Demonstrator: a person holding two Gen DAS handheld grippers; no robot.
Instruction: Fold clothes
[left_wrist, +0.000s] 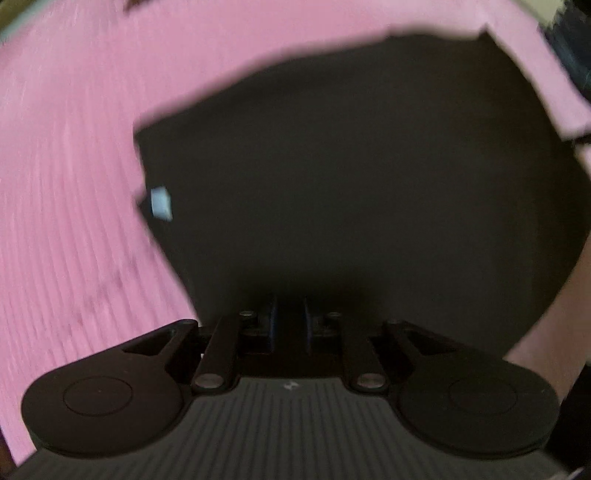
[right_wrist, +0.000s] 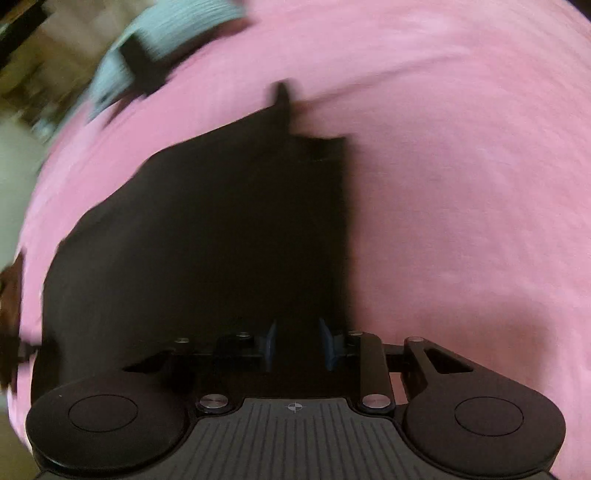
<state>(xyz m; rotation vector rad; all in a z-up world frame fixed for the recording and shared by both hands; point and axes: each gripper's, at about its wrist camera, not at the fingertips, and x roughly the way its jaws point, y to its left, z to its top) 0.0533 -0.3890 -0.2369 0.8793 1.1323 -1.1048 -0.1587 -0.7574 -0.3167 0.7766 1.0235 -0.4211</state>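
A black garment (left_wrist: 351, 166) lies flat on a pink ribbed bed sheet (left_wrist: 66, 147), with a small white label (left_wrist: 160, 203) near its left edge. My left gripper (left_wrist: 290, 317) points down over its near edge, pads a narrow gap apart, only dark cloth showing beneath. In the right wrist view the same black garment (right_wrist: 221, 221) has a straight right edge on the pink sheet (right_wrist: 461, 184). My right gripper (right_wrist: 297, 343) hovers over its near right corner, jaws clearly apart, no fold seen pinched. Both views are motion-blurred.
A pale blue-grey cloth (right_wrist: 177, 33) with a dark patch lies at the far left of the bed. Beyond it the bed edge and the room are a blur. A person's forearm (left_wrist: 554, 314) shows at the right of the left wrist view.
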